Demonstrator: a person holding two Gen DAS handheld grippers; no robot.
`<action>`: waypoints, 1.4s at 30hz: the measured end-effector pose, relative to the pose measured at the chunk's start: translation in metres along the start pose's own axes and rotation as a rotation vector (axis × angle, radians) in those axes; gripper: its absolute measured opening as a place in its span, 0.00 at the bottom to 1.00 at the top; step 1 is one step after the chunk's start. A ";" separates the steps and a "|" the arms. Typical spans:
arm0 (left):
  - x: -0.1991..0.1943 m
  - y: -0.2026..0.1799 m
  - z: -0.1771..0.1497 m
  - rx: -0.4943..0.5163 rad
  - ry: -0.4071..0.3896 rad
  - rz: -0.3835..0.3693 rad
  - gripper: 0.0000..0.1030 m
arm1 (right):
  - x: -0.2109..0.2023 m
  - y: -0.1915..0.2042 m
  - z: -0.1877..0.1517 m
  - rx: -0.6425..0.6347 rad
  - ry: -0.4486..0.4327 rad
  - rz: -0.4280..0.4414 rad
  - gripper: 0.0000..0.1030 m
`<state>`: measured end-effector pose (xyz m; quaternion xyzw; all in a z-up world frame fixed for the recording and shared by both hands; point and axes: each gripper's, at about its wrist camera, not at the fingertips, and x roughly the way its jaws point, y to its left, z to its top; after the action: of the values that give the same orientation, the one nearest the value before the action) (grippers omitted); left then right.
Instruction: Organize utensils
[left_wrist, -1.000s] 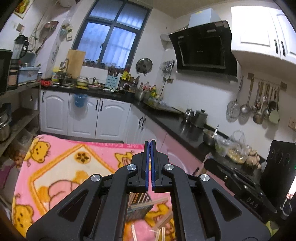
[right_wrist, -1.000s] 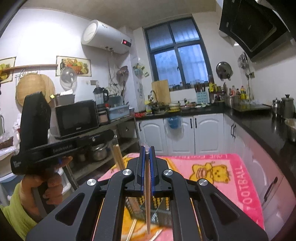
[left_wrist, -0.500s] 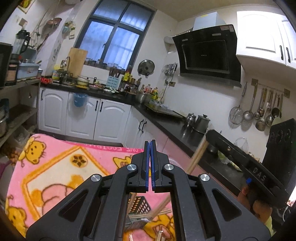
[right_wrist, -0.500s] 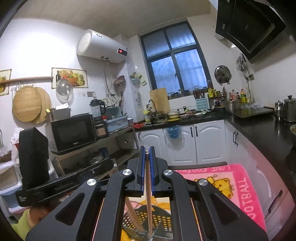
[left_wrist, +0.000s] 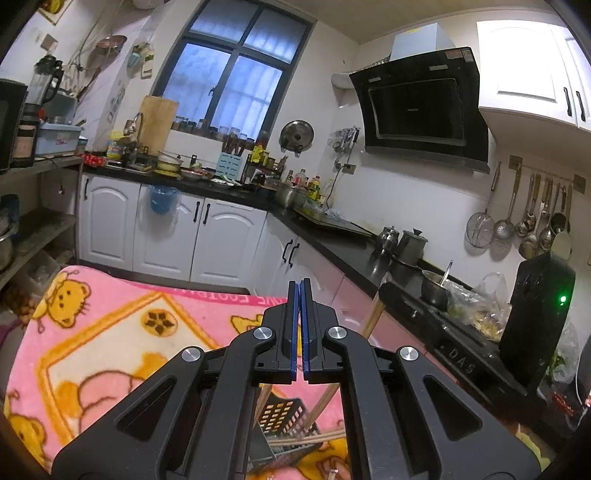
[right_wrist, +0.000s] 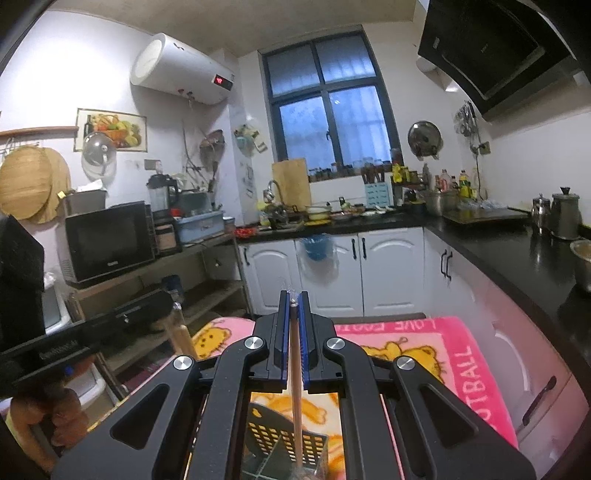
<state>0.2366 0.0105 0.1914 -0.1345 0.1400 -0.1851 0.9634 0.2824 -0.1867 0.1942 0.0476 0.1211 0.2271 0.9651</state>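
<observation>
My right gripper (right_wrist: 294, 299) is shut on a wooden chopstick (right_wrist: 295, 387) that hangs down into a black perforated utensil basket (right_wrist: 284, 439) on the pink blanket. My left gripper (left_wrist: 300, 286) is shut; a chopstick (right_wrist: 181, 336) shows under it in the right wrist view, but its blue pads show nothing between them. In the left wrist view the basket (left_wrist: 284, 424) stands below my fingers with chopsticks (left_wrist: 306, 439) lying across it, and the right gripper's chopstick (left_wrist: 373, 314) slants down toward it.
A pink cartoon blanket (left_wrist: 110, 332) covers the table. Black kitchen counters (right_wrist: 517, 251) and white cabinets (right_wrist: 388, 266) run behind and to the right. A shelf with a microwave (right_wrist: 107, 240) stands at the left. Pots (left_wrist: 410, 247) sit on the counter.
The right gripper has lowered its chopstick into the basket. The left gripper has tilted down a little, and the basket shows larger beneath it.
</observation>
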 end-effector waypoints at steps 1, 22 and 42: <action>0.002 0.000 -0.001 0.000 0.000 -0.004 0.00 | 0.002 -0.001 -0.003 0.001 0.009 -0.003 0.05; 0.027 0.030 -0.058 -0.035 0.112 0.017 0.00 | 0.006 -0.009 -0.051 0.045 0.088 -0.037 0.05; 0.005 0.044 -0.081 -0.076 0.157 0.064 0.20 | -0.030 -0.022 -0.076 0.086 0.110 -0.045 0.42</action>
<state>0.2291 0.0307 0.1020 -0.1513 0.2263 -0.1589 0.9490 0.2467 -0.2171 0.1235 0.0735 0.1848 0.2022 0.9589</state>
